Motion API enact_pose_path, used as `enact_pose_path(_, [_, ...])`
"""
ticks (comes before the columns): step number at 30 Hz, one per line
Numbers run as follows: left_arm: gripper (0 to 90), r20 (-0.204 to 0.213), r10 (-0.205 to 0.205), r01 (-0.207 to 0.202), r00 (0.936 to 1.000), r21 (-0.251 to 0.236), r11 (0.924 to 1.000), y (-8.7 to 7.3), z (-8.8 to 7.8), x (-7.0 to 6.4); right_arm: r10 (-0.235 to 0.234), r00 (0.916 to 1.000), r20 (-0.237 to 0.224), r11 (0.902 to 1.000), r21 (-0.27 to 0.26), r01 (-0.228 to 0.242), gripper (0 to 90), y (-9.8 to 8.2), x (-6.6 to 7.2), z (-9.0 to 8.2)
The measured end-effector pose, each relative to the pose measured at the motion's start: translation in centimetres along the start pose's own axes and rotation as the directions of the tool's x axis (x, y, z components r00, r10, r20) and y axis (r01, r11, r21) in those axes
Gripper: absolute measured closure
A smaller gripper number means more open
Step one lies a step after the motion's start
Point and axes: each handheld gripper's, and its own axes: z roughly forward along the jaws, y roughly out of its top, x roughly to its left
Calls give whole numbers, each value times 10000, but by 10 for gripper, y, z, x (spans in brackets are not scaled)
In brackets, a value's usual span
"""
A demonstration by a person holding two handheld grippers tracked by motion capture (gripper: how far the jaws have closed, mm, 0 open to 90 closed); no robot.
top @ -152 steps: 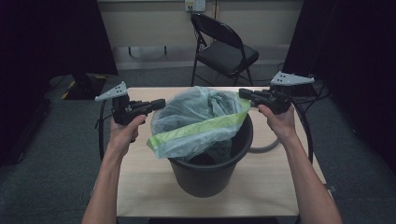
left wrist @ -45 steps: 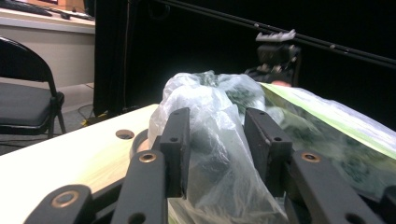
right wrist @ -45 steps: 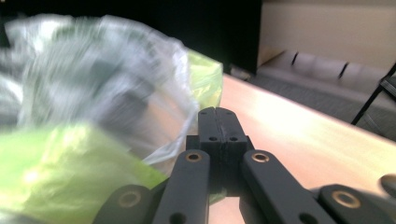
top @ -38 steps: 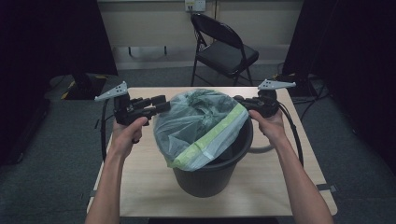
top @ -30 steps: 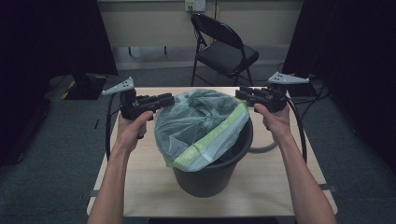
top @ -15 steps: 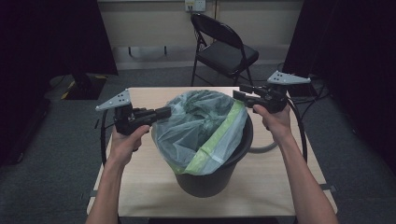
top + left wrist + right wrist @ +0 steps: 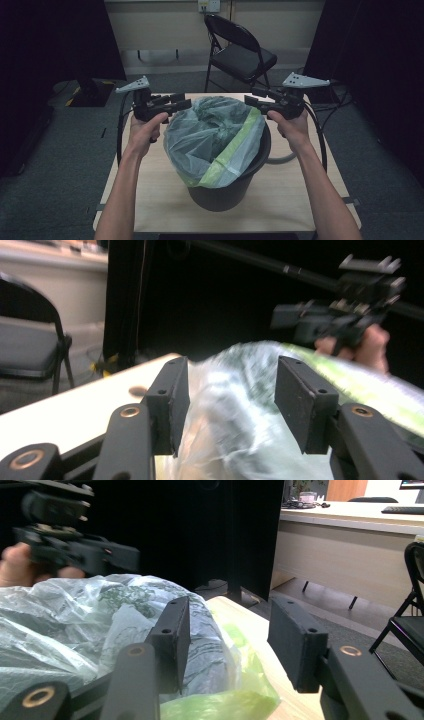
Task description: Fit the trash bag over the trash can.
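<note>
Bag (image 7: 215, 137) lines the bin (image 7: 225, 192) mid-bench (image 7: 150, 200). Left tongs (image 7: 182, 101) and right tongs (image 7: 252, 96), both just opening, flank its top, gripping nothing.

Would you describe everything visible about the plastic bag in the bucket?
The plastic bag is thin, clear, crinkled film with a pale green band along its mouth edge. It sits in the black bucket on the wooden table, puffed up above the rim, with the green edge draped over the front of the rim. The left gripper and right gripper flank it; their jaws have just been opening, with film between the left pair but not pinched.
</note>
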Motion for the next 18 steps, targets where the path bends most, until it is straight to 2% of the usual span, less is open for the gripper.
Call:
enact_pose_path(1, [492, 179, -123, 123, 9998, 2, 9999, -2, 1, 1, -4, 10000, -14, 10000, 13, 4, 510, 0, 1, 0])
enact_pose_path(3, [622, 323, 31, -32, 9995, 28, 10000, -4, 0, 2, -32, 10000, -4, 10000, 54, 32, 505, -1, 1, -1])
enact_pose_path(5, [759, 190, 143, -142, 9997, -71, 9999, -6, -3, 0, -78, 10000, 24, 9999, 87, 78, 493, -1, 2, -2])
enact_pose_path(7, [801, 218, 166, -160, 9996, -296, 9994, -7, -9, 1, -29, 10000, 93, 10000, 20, 28, 473, -2, 2, -3])
enact_pose_path(8, [864, 154, 211, -205, 9997, -348, 9992, -7, -12, 1, 1, 9999, 116, 10000, 11, -1, 472, -2, 1, -3])
enact_pose_path(9, [890, 188, 218, -211, 9996, -342, 9992, -7, -15, 1, 3, 9999, 104, 10000, 22, -3, 469, -3, 1, -3])
enact_pose_path(13, [900, -165, 334, -341, 9993, -413, 9986, -11, -26, -5, -12, 9999, 100, 9999, 164, 10, 455, -5, 2, -4])
enact_pose_path(18, [900, -320, 348, -365, 9989, -551, 9978, -22, -44, -13, 93, 9999, 99, 9996, 282, -96, 430, -7, 3, -7])
